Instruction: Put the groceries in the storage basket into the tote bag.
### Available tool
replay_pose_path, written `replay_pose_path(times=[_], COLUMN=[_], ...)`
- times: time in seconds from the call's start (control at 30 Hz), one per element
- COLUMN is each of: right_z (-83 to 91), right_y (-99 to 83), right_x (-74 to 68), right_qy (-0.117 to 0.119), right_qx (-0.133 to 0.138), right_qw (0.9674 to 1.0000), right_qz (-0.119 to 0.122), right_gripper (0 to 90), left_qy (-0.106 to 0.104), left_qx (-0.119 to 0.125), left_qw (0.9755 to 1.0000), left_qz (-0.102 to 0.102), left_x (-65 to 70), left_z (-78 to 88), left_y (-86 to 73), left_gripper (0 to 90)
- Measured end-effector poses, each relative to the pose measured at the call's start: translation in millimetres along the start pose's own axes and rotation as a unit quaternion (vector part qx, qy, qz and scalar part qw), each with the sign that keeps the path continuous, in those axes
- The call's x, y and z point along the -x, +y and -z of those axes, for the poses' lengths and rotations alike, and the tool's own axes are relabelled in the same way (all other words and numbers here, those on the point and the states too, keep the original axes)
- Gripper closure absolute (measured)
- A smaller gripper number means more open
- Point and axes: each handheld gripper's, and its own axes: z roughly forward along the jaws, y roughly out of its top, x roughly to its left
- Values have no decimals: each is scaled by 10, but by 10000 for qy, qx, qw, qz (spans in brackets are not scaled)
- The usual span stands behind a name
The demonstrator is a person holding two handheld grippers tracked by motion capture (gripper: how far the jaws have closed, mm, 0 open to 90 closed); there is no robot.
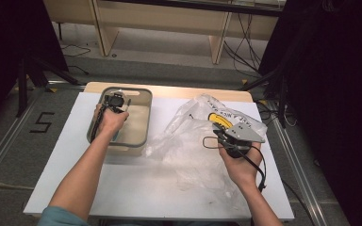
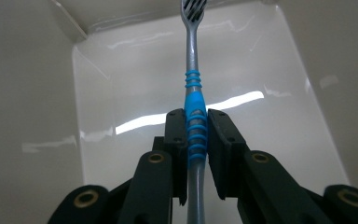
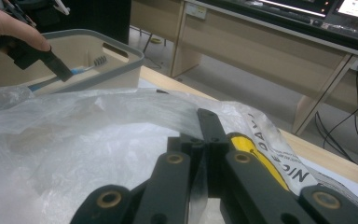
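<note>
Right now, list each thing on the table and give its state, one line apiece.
Toothbrush: clamped by its handle in the left gripper, bristle end pointing into the tub.
Tub: upright on the table, open-topped, nothing lying on its floor.
Plastic bag: crumpled, lying on the table beside the tub, a fold pinched in the right gripper.
Left gripper: shut on the toothbrush.
Right gripper: shut on the bag.
</note>
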Motion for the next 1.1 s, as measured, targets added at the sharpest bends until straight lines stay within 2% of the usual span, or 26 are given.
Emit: replay_pose_path(times=[0.77,1.1], right_z=[-3,1], right_y=[0,2], right_x=[-4,-3], right_qy=[9,-6], right_qx=[-6,4], right_qw=[10000,10000], right_qz=[15,24], right_gripper=[900,900], left_qy=[-12,-118], left_qx=[568,757], left_qw=[9984,9969], left_qz=[-68,-162], left_x=[-64,-30], left_z=[321,488], left_y=[46,46], left_gripper=[780,781])
